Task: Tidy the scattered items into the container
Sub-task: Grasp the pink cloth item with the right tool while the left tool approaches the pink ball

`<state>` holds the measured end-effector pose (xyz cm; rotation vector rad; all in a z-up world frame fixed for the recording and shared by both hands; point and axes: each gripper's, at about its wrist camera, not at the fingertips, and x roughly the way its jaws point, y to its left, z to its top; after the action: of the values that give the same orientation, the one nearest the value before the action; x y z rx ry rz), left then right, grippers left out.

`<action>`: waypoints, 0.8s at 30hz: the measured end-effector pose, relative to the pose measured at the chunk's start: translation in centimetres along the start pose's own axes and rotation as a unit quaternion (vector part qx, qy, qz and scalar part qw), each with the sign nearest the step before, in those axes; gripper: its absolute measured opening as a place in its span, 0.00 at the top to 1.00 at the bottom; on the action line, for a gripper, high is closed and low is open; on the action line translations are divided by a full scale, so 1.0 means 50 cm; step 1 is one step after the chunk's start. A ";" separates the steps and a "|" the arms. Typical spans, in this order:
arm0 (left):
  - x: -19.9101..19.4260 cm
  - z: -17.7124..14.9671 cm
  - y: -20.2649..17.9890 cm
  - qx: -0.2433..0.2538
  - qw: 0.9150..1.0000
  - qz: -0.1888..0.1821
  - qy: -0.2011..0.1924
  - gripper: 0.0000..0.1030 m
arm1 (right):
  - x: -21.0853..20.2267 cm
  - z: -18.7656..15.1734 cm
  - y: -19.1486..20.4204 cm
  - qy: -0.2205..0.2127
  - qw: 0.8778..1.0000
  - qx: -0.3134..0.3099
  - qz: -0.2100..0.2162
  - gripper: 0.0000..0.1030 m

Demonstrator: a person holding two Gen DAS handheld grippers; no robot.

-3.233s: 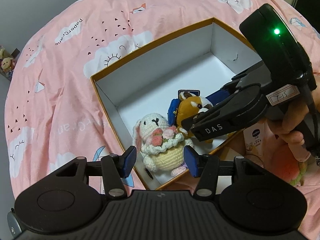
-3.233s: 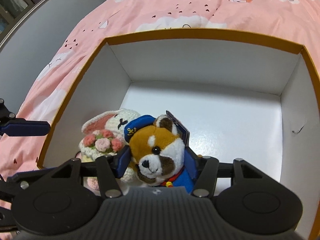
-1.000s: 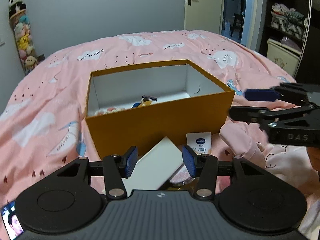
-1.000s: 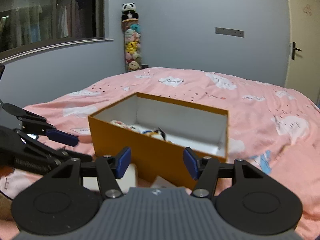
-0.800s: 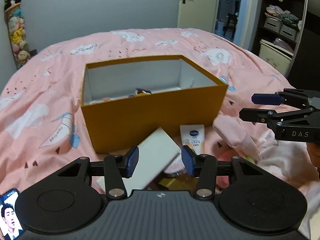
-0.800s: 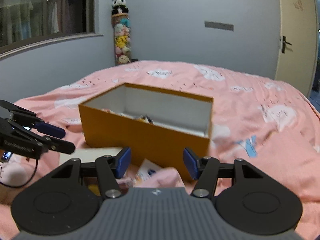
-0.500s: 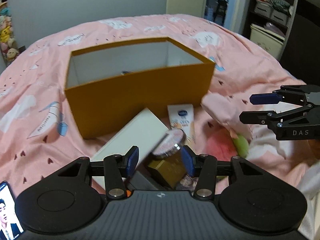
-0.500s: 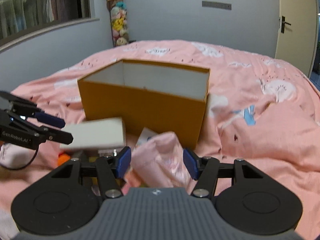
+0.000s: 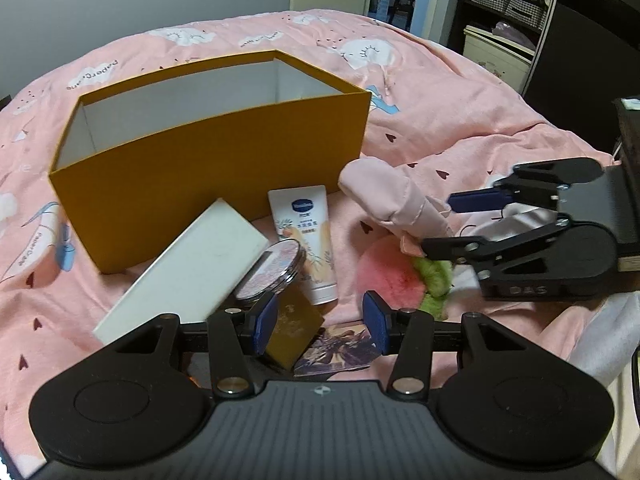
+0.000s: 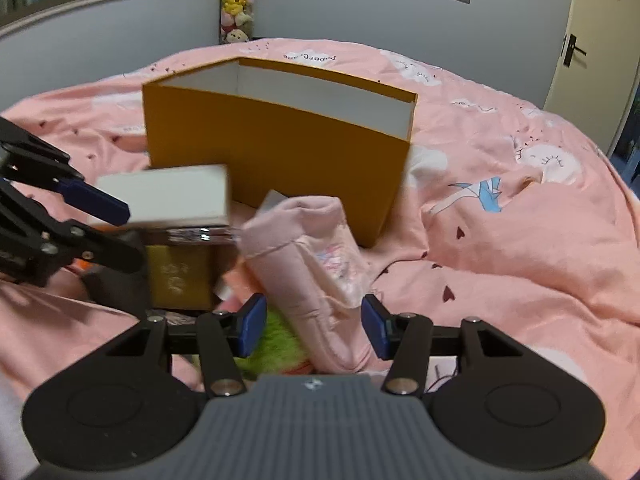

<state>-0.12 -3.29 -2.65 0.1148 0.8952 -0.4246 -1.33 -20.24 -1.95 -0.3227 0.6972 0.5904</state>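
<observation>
The orange box (image 9: 208,152) stands open on the pink bed, also seen in the right wrist view (image 10: 276,152). In front of it lie a white box (image 9: 192,268), a lotion tube (image 9: 308,240), a round tin (image 9: 272,270), a small gold box (image 9: 292,332) and a picture card (image 9: 340,350). My left gripper (image 9: 320,328) hangs open just over the gold box and card. A pink fabric pouch (image 10: 312,272) rests on a pink and green plush (image 9: 384,276). My right gripper (image 10: 314,328) straddles the pouch, jaws closing, pads not pressing.
The bedspread (image 10: 520,240) bulges in folds to the right of the box. A bedroom wall and stacked plush toys (image 10: 236,12) are behind the bed. Each gripper shows in the other's view: left gripper (image 10: 128,234), right gripper (image 9: 440,224).
Both grippers left the box, where the right had held a fox plush, and sank toward the pile in front of it. The pink pouch now lies between the right fingers.
</observation>
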 end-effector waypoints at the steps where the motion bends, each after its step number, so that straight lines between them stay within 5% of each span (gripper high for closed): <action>1: 0.004 0.002 -0.001 0.001 1.000 -0.001 0.002 0.46 | 0.008 0.001 -0.003 0.002 1.000 -0.001 0.004 0.46; 5: 0.023 0.007 -0.005 0.004 1.000 -0.005 0.008 0.46 | 0.042 0.002 -0.010 0.015 1.000 0.004 0.021 0.48; 7: 0.029 0.010 -0.004 0.005 1.000 -0.006 0.010 0.46 | 0.051 0.000 -0.010 0.019 0.999 0.006 0.031 0.66; 13: 0.038 0.018 -0.003 0.006 1.000 -0.007 0.011 0.46 | 0.027 0.007 -0.012 0.002 1.000 -0.003 0.021 0.87; 24: 0.059 0.042 -0.013 0.014 0.999 -0.036 0.013 0.46 | -0.058 0.044 -0.068 -0.013 1.000 -0.007 -0.021 0.91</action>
<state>2.76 -5.36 -3.58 0.1151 0.9214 -0.5044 0.06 -23.04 1.88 -0.3415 0.6596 0.5590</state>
